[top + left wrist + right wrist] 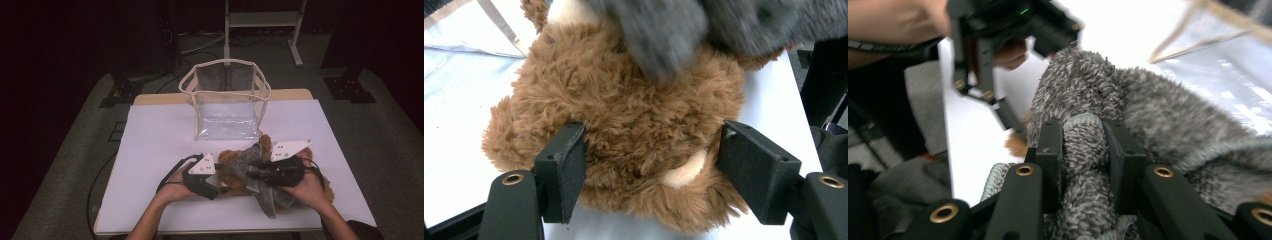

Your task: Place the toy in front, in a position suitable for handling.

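Clear bag [226, 100] just behind brown plush [231, 162], grey cloth [250, 165] seemingly draped across it.

White table [160, 135]: bag [226, 100], plush bear [235, 170]

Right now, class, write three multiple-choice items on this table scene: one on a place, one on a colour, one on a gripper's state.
1. Where does the clear bag stand?
A. behind the plush toy
B. on the floor
C. under the toy

2. What colour is the plush toy?
A. green
B. brown
C. white

3. What does the right gripper do?
A. hangs open
B. lies unused
C. pinches the grey cloth

Key: 1 A, the bag sits farther up the table; 2 B, its fur is brown; 3 C, the jaws squeeze a grey fold.
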The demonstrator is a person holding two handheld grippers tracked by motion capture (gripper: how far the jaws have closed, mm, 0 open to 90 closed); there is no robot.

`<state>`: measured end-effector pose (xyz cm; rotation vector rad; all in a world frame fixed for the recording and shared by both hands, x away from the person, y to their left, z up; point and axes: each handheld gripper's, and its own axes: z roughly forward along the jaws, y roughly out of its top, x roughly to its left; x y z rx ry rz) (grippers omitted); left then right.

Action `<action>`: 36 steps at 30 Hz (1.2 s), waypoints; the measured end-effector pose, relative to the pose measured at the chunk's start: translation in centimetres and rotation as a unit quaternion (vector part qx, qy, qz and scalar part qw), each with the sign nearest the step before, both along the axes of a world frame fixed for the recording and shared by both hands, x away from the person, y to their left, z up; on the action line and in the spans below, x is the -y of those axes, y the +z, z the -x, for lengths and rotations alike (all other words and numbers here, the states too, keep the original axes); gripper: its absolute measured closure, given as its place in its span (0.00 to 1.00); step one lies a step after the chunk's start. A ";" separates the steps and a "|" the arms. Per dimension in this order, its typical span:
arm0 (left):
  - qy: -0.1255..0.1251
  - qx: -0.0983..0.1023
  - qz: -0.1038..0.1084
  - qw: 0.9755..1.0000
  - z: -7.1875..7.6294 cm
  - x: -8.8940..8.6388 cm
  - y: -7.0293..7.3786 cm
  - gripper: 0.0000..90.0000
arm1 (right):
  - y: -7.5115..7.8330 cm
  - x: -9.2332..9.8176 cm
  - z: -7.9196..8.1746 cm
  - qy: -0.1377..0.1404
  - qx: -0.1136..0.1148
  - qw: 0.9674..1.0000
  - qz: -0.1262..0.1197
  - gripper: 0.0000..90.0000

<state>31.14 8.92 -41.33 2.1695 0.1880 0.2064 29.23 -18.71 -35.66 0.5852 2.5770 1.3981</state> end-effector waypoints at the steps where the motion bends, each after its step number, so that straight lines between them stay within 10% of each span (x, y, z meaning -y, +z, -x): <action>1: 0.001 0.002 0.000 1.000 0.0 0.0 0.0 0.32 | 0.1 0.3 -0.1 -0.004 0.000 1.000 -0.001 0.79; 10: 0.016 0.025 0.002 1.000 0.3 0.6 0.4 0.31 | -1.1 -1.0 0.5 0.038 -0.022 0.999 0.017 0.79; 21: 0.008 0.029 0.005 1.000 0.3 0.5 0.7 0.31 | 0.3 1.9 -0.3 -0.019 -0.006 1.000 -0.019 0.78; 27: 0.006 0.027 0.010 1.000 0.4 1.0 0.6 0.30 | -0.6 -0.2 0.2 0.029 -0.025 0.999 0.000 0.78; 36: -0.034 0.015 0.000 0.999 0.8 0.6 0.9 0.30 | 1.1 2.5 -0.6 -0.040 -0.001 0.999 -0.027 0.78</action>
